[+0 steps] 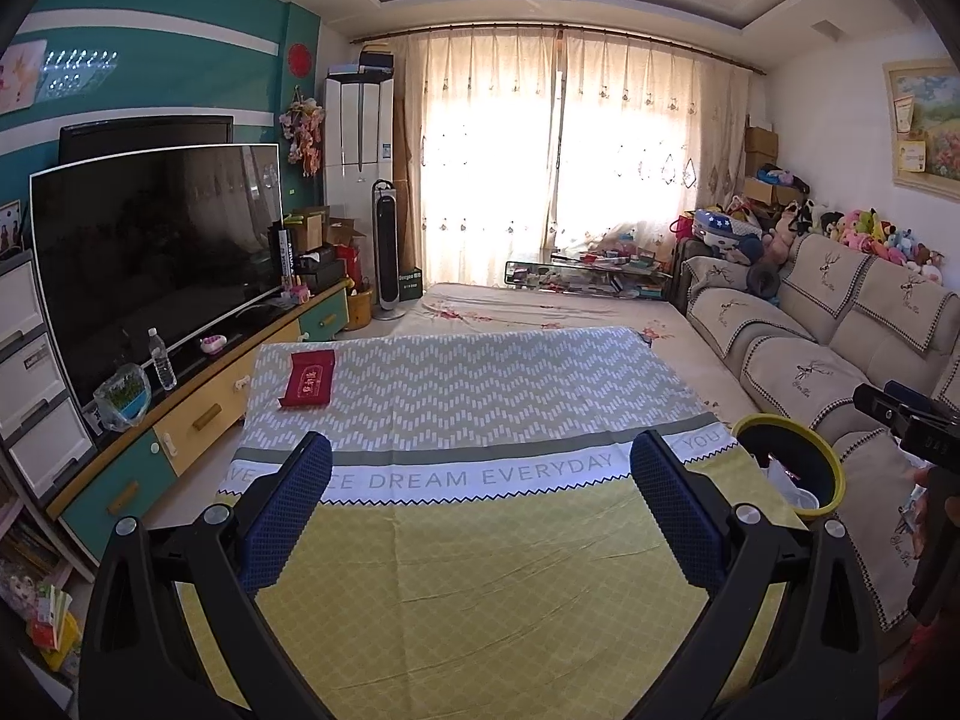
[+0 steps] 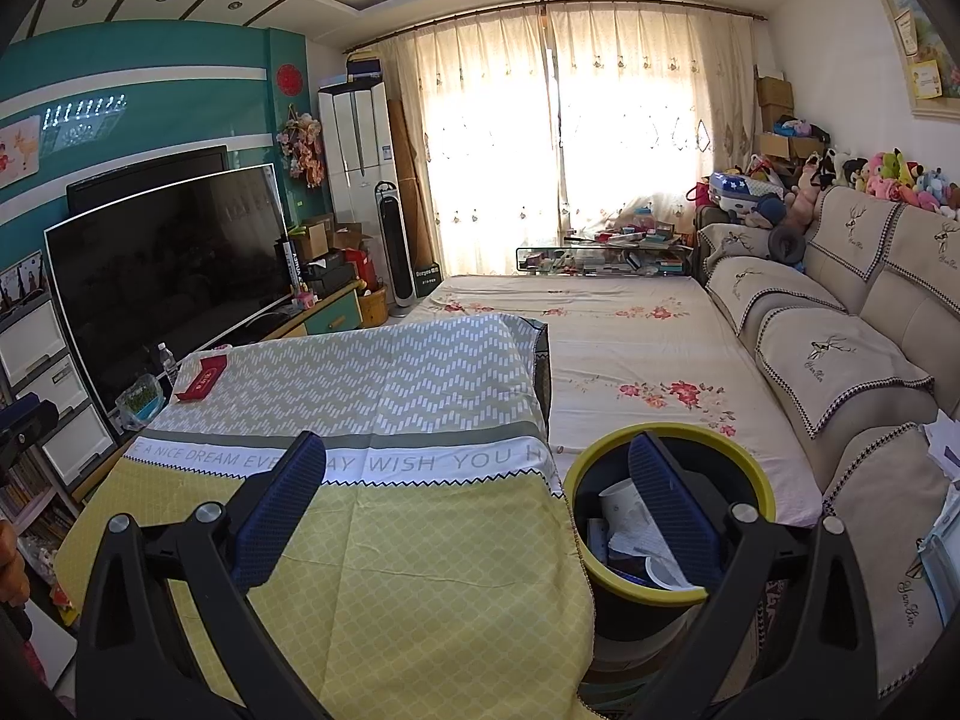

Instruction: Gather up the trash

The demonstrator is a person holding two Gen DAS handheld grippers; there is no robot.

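Observation:
A black bin with a yellow rim (image 2: 669, 438) stands on the floor at the table's right side; it also shows in the left wrist view (image 1: 831, 462). Inside it lie a white paper cup (image 2: 618, 501), crumpled paper and other scraps. A red packet (image 1: 309, 379) lies flat on the far left of the patterned tablecloth (image 1: 480, 546), and shows in the right wrist view (image 2: 203, 381) too. My left gripper (image 1: 480, 504) is open and empty above the cloth's near part. My right gripper (image 2: 477, 498) is open and empty, its right finger over the bin.
A TV (image 1: 156, 258) stands on a low cabinet to the left, with a water bottle (image 1: 161, 358) and a bagged container (image 1: 123, 399). A sofa (image 2: 840, 360) runs along the right. A floral-sheeted mattress (image 2: 630, 330) lies beyond the table.

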